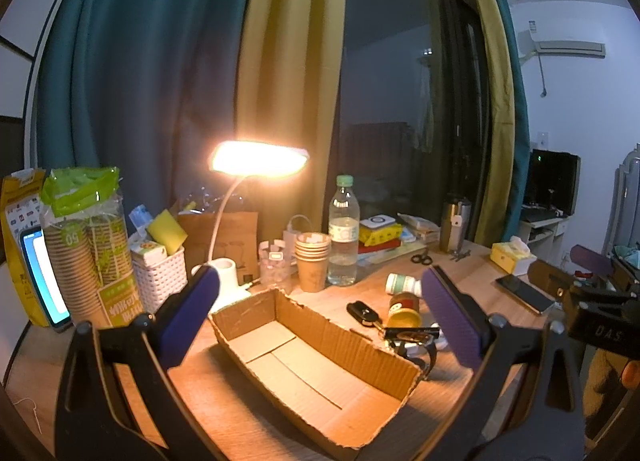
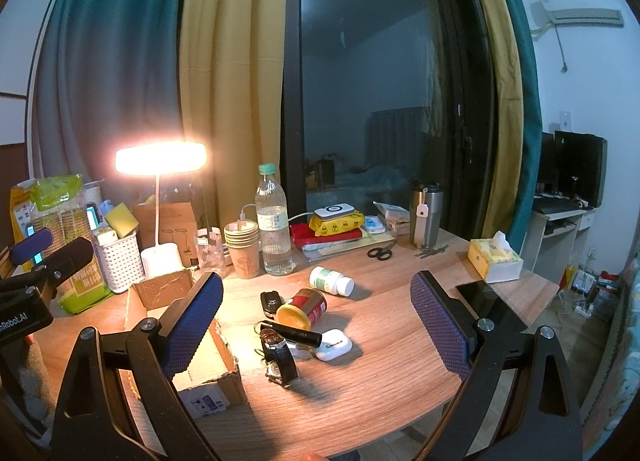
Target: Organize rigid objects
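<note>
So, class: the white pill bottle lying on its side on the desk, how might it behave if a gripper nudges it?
The pill bottle is round and lies on its side, so it would probably roll. It looks like smooth plastic, so it may slip between pads. It is small, so likely light.

Brown corrugated box (image 1: 320, 373), red can (image 2: 306, 307) with yellow lid, white bottle (image 2: 331, 280), teal-and-ochre curtains (image 2: 168, 73).
</note>
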Available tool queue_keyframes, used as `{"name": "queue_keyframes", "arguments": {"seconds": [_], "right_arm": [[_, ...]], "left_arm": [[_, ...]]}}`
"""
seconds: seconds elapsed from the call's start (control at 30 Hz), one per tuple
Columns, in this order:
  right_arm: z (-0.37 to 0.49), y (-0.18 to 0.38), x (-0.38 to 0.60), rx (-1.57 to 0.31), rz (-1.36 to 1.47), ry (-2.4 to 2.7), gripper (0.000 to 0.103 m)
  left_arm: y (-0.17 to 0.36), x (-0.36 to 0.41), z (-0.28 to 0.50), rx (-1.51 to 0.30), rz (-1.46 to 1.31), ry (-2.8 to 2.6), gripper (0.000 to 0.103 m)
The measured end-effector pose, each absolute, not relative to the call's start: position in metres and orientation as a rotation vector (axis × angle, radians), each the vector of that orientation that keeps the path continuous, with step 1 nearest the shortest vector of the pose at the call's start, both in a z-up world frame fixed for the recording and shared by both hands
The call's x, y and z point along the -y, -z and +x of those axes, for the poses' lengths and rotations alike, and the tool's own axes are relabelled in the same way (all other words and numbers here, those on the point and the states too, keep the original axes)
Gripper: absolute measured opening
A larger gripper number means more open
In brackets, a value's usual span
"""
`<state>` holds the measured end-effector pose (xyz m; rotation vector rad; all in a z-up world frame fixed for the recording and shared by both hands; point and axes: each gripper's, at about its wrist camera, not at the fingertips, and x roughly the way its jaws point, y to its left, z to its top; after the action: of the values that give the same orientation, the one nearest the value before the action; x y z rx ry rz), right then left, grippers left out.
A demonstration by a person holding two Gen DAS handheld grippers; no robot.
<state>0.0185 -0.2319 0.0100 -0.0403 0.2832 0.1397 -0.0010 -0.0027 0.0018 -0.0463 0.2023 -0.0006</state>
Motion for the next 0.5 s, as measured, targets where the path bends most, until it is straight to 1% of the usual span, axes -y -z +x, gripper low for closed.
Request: {"name": "queue_keyframes", "arguments": {"seconds": [0.5], "right_arm": [[0.0186, -0.0106, 0.2328, -0.284, -0.04, -0.14, 0.097]], "left_arm": [[-0.0014, 0.0041, -0.0025, -0.207, -0.045, 0.004, 0.101]]}}
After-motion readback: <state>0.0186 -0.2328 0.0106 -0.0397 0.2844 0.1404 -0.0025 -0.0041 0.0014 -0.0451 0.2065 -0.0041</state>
